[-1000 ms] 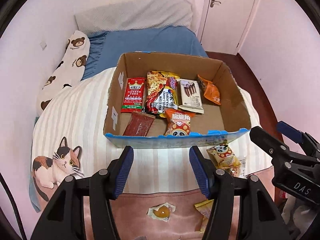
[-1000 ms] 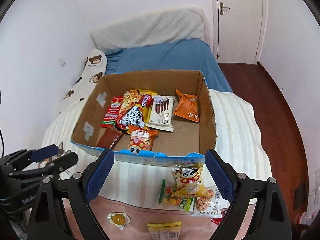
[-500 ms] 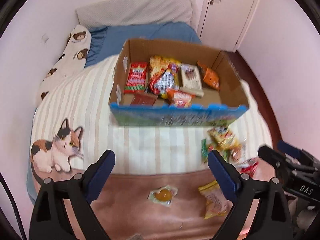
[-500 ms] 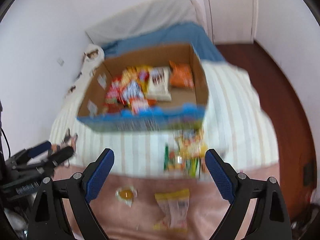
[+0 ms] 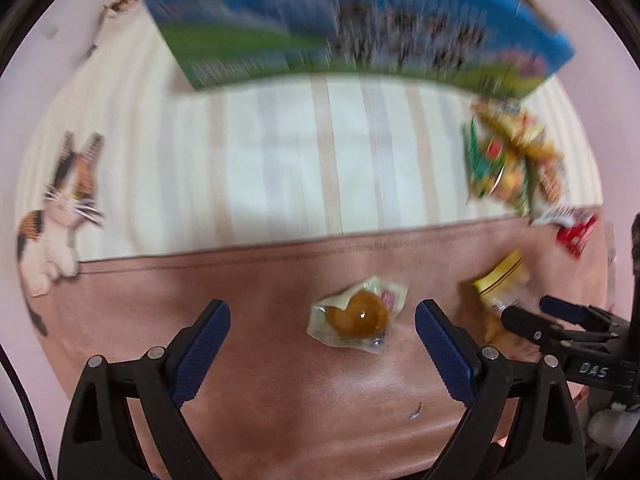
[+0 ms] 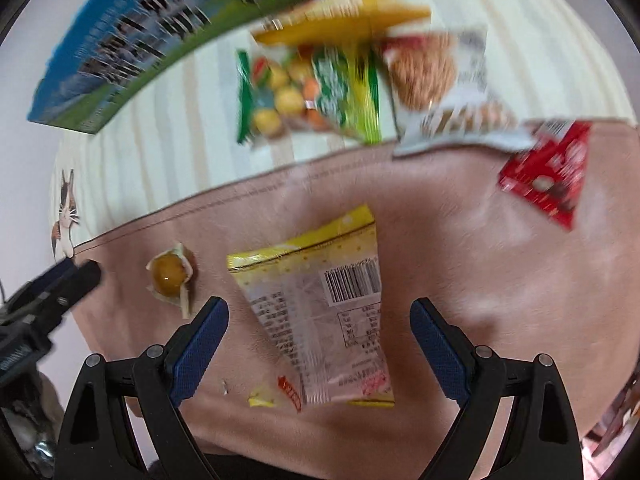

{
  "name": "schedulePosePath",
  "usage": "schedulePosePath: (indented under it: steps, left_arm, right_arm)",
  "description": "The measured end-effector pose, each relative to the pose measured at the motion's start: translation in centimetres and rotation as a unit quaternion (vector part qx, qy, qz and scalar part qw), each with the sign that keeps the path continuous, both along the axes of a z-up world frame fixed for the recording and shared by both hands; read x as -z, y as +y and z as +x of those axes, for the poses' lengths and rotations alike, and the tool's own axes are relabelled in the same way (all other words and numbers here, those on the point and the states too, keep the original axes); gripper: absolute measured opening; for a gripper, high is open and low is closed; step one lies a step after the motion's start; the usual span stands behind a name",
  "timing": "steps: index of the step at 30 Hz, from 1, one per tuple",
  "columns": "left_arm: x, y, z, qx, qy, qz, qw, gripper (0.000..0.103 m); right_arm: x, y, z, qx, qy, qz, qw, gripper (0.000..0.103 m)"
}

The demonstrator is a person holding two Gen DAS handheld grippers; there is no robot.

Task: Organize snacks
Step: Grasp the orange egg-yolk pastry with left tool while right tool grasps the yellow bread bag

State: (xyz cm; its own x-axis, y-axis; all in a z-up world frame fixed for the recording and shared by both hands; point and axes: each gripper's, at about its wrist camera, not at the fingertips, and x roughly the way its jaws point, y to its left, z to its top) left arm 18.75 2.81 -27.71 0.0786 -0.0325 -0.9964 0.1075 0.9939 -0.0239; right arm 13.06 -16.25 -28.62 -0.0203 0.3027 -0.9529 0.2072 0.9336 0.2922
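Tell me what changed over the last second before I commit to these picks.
Both grippers dropped toward the blanket. The left gripper opened wide and now straddles the round wrapped sweet; the right gripper, jaws closing, straddles the yellow packet. Neither is gripped yet. The snacks and the box haven't moved.

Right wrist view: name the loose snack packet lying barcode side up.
The yellow-edged packet between the right claw's closing fingers, not yet pinched; it alone shows a barcode.
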Motion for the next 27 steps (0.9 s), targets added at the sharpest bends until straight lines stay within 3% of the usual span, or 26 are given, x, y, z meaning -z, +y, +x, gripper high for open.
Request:
schedulePosePath:
  steps: [2,6,9,10,11,12,19,27]
  left_arm:
    - [2.3,-0.2,0.3,0.002,0.033,-0.01,0.9994,0.095]
    - [6.2,-0.5,0.6,-0.005,0.087,-0.024,0.9959,0.095]
    - [7.4,-0.6,0.3,-0.006,0.093,-0.024,0.9954,0.091]
    - [7.4,-0.6,0.1,-0.006,0.084,-0.02,0.9962,0.088]
    - [7.3,-0.7,0.0,-0.005,0.08,-0.021,0.9965,0.078]
    - [7.1,-0.8,-0.2,-0.003,0.077,-0.02,0.9968,0.059]
    - [5.9,0.1,-0.9,-0.025,0.071,-0.035,0.9965,0.056]
    - [2.8,0.6,-0.7,-0.032,0.06,-0.055,0.9962,0.056]
  right_arm:
    - [0.9,0.2,-0.2,0.003,0.003,0.004,1.0,0.073]
    - [1.9,0.6,-0.5,0.006,0.008,0.018,1.0,0.07]
    - [2.4,1.3,-0.3,-0.002,0.017,0.019,1.0,0.07]
    - [2.6,1.6,-0.2,-0.003,0.024,0.024,0.999,0.07]
    - [2.8,1.9,-0.2,-0.005,0.027,0.025,0.999,0.07]
    - [3.0,2.2,-0.1,-0.011,0.029,0.021,0.999,0.07]
    - [2.8,4.6,-0.3,-0.046,0.012,-0.004,0.999,0.051]
    - [0.6,4.5,-0.4,-0.027,-0.014,0.023,0.999,0.047]
